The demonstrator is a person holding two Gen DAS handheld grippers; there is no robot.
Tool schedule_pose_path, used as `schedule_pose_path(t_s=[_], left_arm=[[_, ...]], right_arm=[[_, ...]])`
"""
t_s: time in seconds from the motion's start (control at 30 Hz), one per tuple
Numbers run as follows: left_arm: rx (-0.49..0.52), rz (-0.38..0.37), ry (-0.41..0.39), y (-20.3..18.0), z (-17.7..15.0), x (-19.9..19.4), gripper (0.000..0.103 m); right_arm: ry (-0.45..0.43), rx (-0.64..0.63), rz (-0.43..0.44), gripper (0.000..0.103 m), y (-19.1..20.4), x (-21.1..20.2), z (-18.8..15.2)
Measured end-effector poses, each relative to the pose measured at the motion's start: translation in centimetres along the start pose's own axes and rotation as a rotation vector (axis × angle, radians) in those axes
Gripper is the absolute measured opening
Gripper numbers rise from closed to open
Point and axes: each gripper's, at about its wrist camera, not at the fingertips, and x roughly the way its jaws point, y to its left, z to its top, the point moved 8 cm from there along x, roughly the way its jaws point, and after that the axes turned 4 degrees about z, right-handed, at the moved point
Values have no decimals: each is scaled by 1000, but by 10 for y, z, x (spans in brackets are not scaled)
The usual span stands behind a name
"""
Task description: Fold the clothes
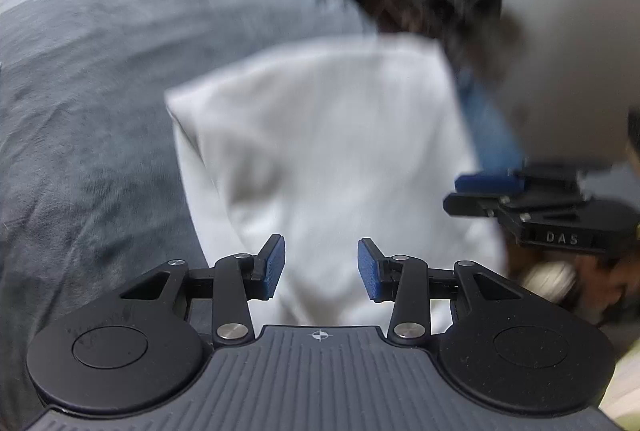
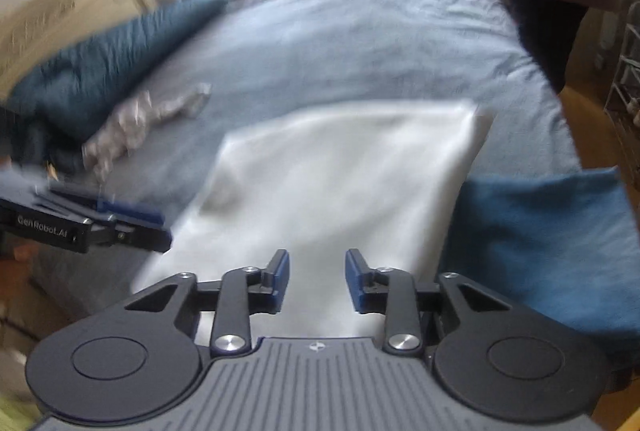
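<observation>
Left wrist view: left gripper (image 1: 321, 268) was spread, nothing between the pads, hovering over the near end of the white garment (image 1: 320, 135), which lay folded on the grey-blue bedspread (image 1: 100, 71). Right gripper (image 1: 486, 187) showed at 3 o'clock, side-on; its gap was unreadable from here. Frame blurred.

Right wrist view: right gripper (image 2: 317, 281) was parted, empty, above the white garment's (image 2: 340, 171) near edge. Left gripper (image 2: 132, 221) at 9 o'clock. Blue folded cloth (image 2: 540, 231) at 3 o'clock, touching the garment's side. Patterned crumpled item (image 2: 140, 119) at 10 o'clock, teal blanket (image 2: 100, 71) behind it.

For the next fold, probably best to pinch both near corners together, lift evenly and lay them onto the far edge.
</observation>
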Motion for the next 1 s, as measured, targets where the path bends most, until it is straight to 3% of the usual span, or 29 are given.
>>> schedule_pose_path(t_s=[0.07, 0.17, 0.2, 0.33, 0.43, 0.5, 0.57, 0.67, 0.87, 1.0], left_arm=[[45, 51, 63, 1, -17, 23, 41], [21, 45, 58, 7, -14, 11, 41], [31, 47, 33, 8, -8, 2, 41], [42, 10, -90, 7, 35, -27, 41], [33, 38, -150, 11, 69, -9, 41], [9, 116, -129, 24, 76, 23, 41], [-48, 176, -58, 47, 71, 50, 41], [-125, 142, -53, 64, 71, 43, 41], [-141, 75, -181, 57, 117, 19, 42], [-194, 120, -106, 78, 123, 67, 43]], right_arm=[[35, -18, -19, 32, -7, 17, -27], [79, -61, -22, 30, -4, 13, -32], [82, -76, -23, 29, -1, 6, -25], [-70, -79, -2, 29, -1, -26, 31], [-154, -28, -23, 29, -19, -14, 60], [-118, 28, -44, 29, -38, 10, 58], [-39, 58, -83, 25, -54, 30, 39], [-10, 74, -80, 24, -60, 25, 30], [-164, 74, -30, 24, -55, -3, 89], [-182, 114, -85, 24, -82, 33, 106]])
